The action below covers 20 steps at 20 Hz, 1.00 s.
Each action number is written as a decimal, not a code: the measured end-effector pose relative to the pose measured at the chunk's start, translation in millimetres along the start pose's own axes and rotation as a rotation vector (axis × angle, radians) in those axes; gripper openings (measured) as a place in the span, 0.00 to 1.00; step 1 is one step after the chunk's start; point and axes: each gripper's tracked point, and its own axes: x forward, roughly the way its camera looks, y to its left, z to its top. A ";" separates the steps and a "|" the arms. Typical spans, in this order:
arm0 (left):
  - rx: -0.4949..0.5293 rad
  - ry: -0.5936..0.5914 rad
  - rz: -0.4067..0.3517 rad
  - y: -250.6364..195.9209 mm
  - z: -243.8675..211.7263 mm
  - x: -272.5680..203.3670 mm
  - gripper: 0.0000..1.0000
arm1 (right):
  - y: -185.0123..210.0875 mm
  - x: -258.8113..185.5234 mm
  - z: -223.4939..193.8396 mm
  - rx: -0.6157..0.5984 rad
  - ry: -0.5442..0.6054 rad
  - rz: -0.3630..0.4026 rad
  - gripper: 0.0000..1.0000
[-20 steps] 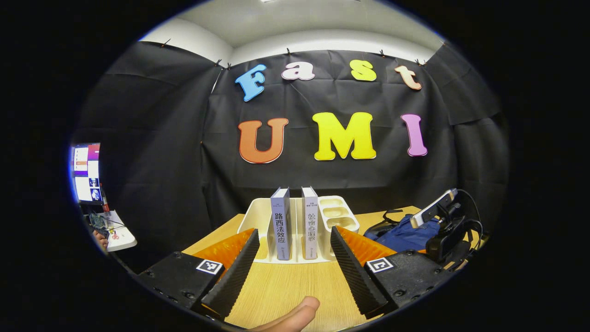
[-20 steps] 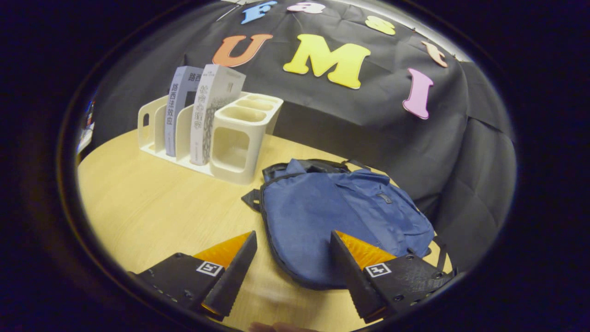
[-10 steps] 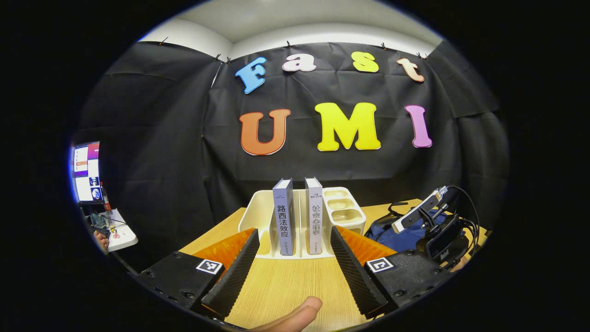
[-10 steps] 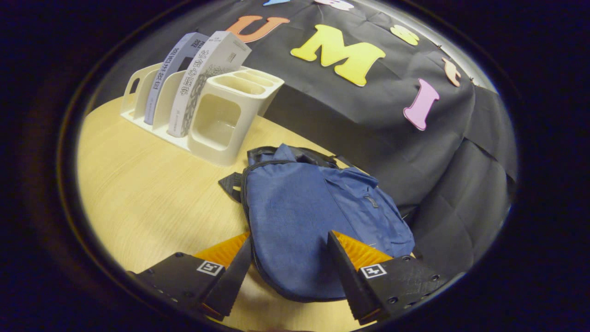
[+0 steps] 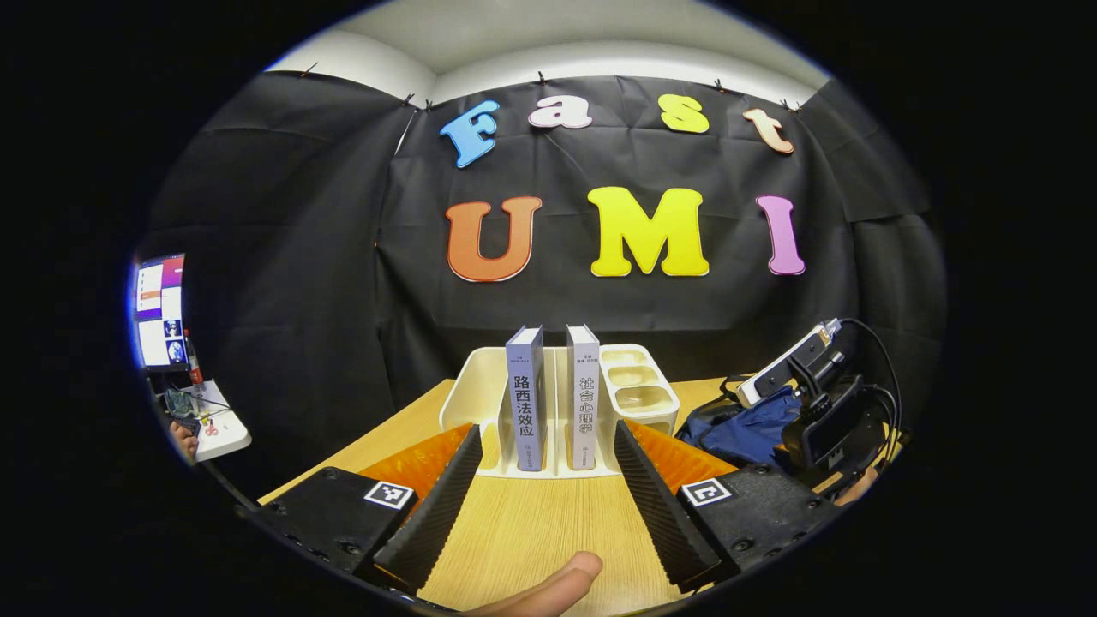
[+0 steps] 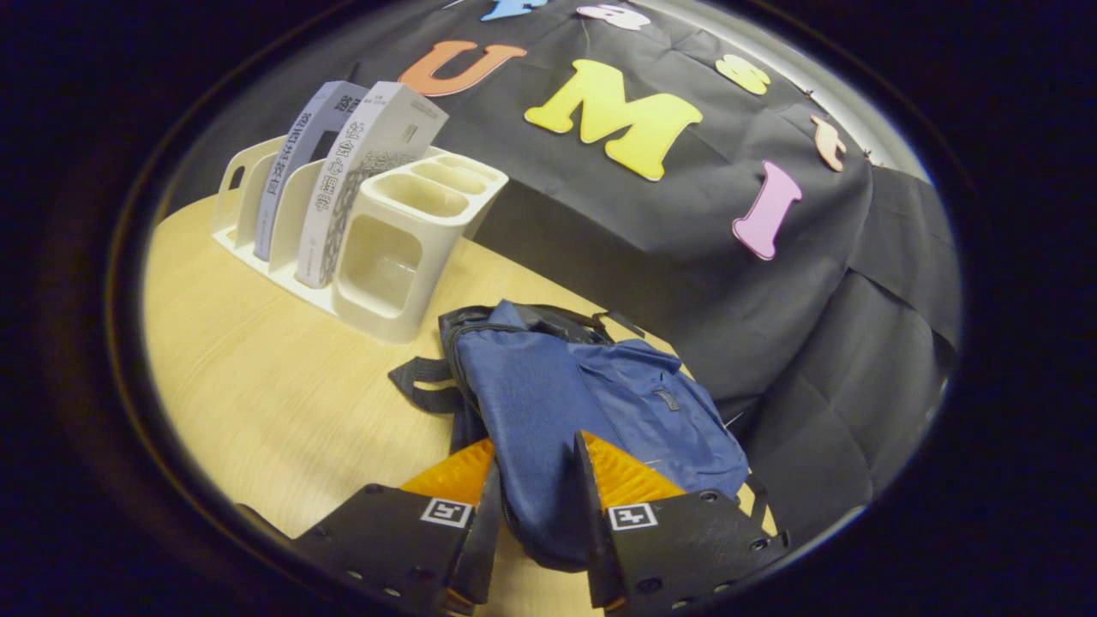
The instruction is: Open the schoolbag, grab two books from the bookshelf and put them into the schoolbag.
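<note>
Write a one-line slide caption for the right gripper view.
Right gripper pinches the near edge of the blue schoolbag on the wooden table, beside the white bookshelf.

Left tool (image 5: 542,493) agape, facing two books (image 5: 555,398)

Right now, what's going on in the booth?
A person works two handheld claws. The right claw has pinched the near edge of the blue schoolbag on the wooden table, apparently starting to open it. The left claw hangs open, facing the white bookshelf, where both books stand upright and untouched.
</note>
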 end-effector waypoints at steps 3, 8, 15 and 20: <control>0.003 0.007 -0.008 -2.0 -2.6 1.1 0.98 | -1.6 1.6 5.3 0.011 -0.016 0.026 0.34; 0.002 0.012 -0.005 -1.1 -4.4 1.7 0.98 | -13.0 -0.1 11.2 0.061 -0.019 0.059 0.05; -0.029 0.040 -0.012 -1.8 -12.6 10.1 0.98 | -53.1 -9.6 36.3 0.140 -0.060 0.061 0.01; -0.029 0.061 -0.008 -0.9 -20.6 19.2 0.98 | -89.8 -12.6 57.9 0.156 -0.106 0.049 0.01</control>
